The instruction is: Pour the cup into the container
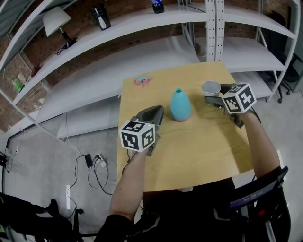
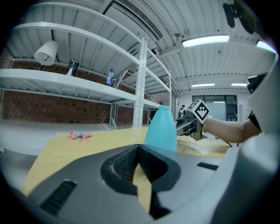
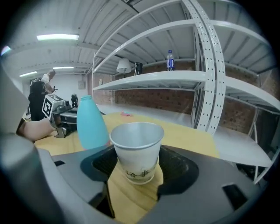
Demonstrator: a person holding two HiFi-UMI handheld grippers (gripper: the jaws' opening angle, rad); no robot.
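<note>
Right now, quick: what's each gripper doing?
Left gripper: closed, empty.
Right gripper: closed on the paper cup, which is upright.

A small pink plastic trinket (image 1: 142, 80) lies near the far edge of a light wooden table (image 1: 199, 146). Behind it, curved white metal shelving (image 1: 142, 26) against a red brick wall (image 1: 128, 5) carries a white-shaded desk lamp (image 1: 56, 21), a black cylindrical item (image 1: 100, 17) and a blue-labelled plastic bottle (image 1: 157, 5). Black cables (image 1: 92, 163) tangle on the grey floor (image 1: 47, 160).

Unreadable dark print on cup (image 3: 136, 151)
</note>
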